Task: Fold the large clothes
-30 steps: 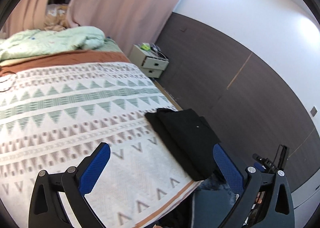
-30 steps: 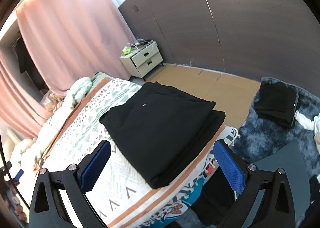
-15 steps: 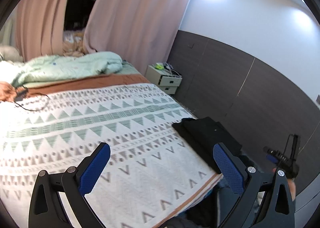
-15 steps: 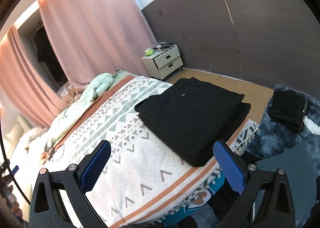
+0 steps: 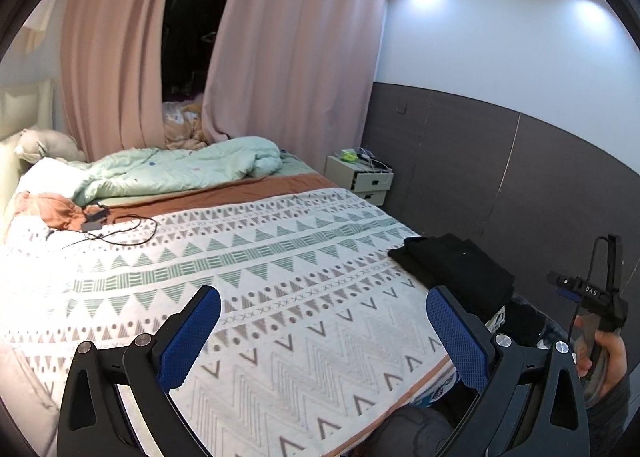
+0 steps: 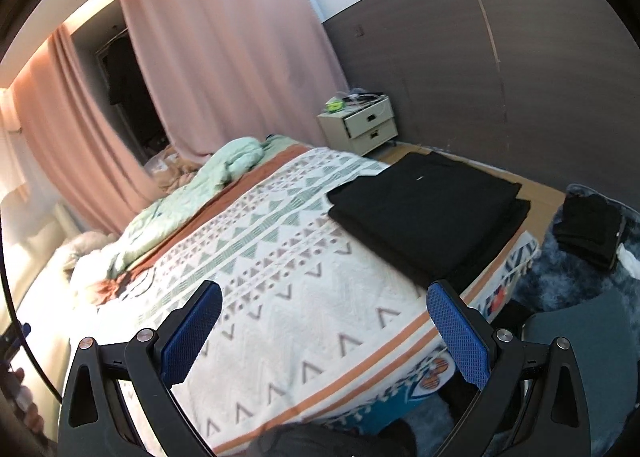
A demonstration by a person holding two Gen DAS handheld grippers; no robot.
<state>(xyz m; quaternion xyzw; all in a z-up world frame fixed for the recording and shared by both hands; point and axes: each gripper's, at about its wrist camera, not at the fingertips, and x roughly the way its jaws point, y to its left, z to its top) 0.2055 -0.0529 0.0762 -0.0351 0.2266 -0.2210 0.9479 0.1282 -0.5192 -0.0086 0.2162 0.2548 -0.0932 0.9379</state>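
While both tools are held clear above the patterned blanket (image 5: 280,297), nothing is gripped: the left gripper (image 5: 323,331) is spread wide, and the right gripper (image 6: 324,331) likewise. The folded black garment (image 6: 424,209) is seen at the bed's right corner, near the edge. If more folding is wanted, it should be approached low, edges kept squared and layers pinched together.

Wide bare patterned blanket (image 5: 280,297), folded black garment (image 6: 428,213) at its corner, cable (image 5: 120,229) near the pillows.
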